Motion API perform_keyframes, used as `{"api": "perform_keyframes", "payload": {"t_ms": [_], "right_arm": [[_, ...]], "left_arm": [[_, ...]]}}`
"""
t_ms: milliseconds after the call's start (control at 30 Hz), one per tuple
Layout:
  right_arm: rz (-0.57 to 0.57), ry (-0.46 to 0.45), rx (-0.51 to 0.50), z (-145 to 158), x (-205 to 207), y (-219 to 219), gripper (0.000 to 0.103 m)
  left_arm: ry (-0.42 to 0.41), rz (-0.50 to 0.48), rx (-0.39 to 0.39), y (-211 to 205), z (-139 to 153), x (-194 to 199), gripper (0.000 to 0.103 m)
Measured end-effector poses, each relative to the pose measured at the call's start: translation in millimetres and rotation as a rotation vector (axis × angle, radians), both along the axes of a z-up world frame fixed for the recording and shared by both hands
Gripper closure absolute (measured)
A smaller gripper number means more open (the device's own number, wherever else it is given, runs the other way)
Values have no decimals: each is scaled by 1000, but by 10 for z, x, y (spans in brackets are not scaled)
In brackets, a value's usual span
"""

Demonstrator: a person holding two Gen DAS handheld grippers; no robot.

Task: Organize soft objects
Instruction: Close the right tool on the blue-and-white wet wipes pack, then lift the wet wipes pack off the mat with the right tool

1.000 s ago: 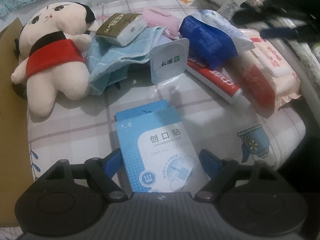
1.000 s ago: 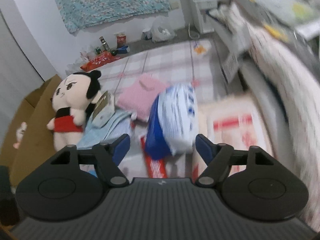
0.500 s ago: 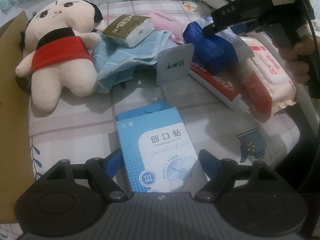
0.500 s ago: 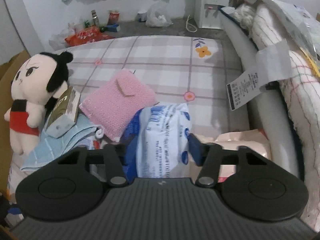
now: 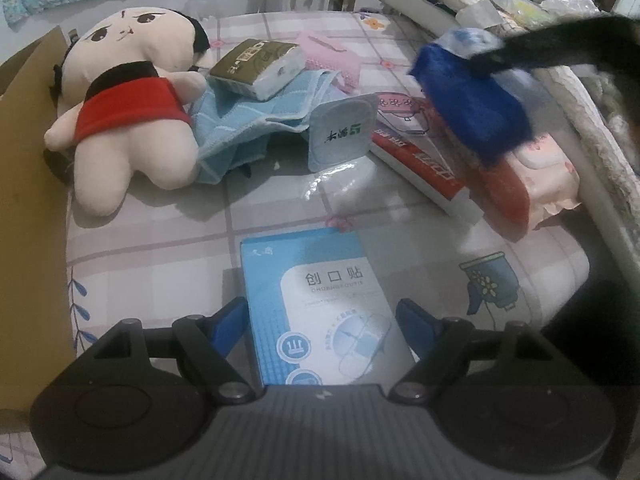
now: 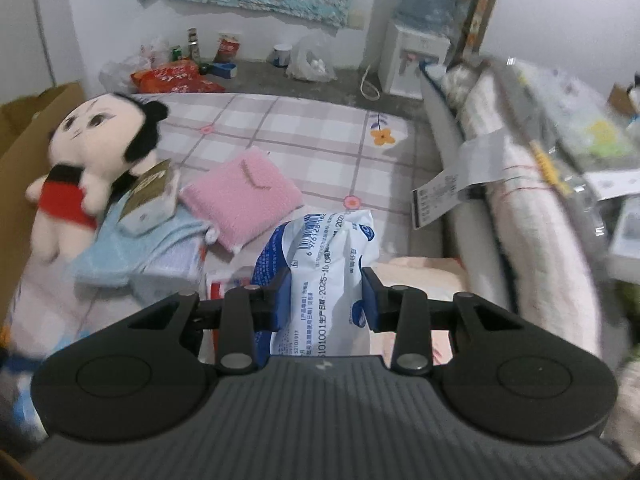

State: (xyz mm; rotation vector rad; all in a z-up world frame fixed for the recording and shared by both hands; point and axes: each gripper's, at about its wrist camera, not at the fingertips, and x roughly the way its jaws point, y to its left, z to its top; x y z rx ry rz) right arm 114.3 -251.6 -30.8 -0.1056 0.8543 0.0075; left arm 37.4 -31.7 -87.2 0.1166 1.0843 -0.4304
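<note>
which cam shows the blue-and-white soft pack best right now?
Right wrist. The blue-and-white pack sits sharp and centred between the right gripper pads, which have just closed on it, print legible. Left wrist shows it only as a blurred blue mass at the right.

Two downward wrist views, shared bed (image 5: 280, 208)

The bedsheet (image 5: 168, 240) is pale pink-and-white plaid dotted with small flowers. A cream plush doll (image 5: 128, 112) with black hair wears a red and black top beside a light blue towel (image 5: 256, 120) and a pink fuzzy pouch (image 6: 244, 196). The soft pack (image 6: 328, 276) is white and blue with printed text, the bandage box (image 5: 320, 304) light blue and white.
</note>
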Motion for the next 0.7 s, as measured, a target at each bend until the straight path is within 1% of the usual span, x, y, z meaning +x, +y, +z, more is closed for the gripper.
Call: {"api": "perform_keyframes", "payload": {"t_ms": [100,200,267,333,400,467,533,567,633,700], "right_arm": [[43,-7,-25,126,-335,76,69],[82,33,0,149,-637,154,69],[102,71,1,78,-793,223,69],[102,95,-30,-27,-868,305,69],[103,94,-84,-109,-915,424,68],[118,69,-141,-134,-959,578,67],[139,60,-163,-142,-992,694,66],[146,65,-153,-147,-1000,729,66],[158,99,-95,-172,-1003,773,64],[157,97,-62,-189,-1023,804,63]], "left_arm": [[-1,8,-6,43,14,-32,21],[0,17,-9,66,18,-61,21],[-2,21,-8,72,14,-82,21],[-4,23,-4,72,1,-98,21],[-3,27,0,66,-18,-107,21],[-5,31,-1,70,-26,-124,21],[-7,35,-5,74,-28,-133,21],[-8,36,-8,78,-25,-139,21],[-8,34,-13,90,-27,-145,21],[-6,32,-13,105,-34,-155,21]]}}
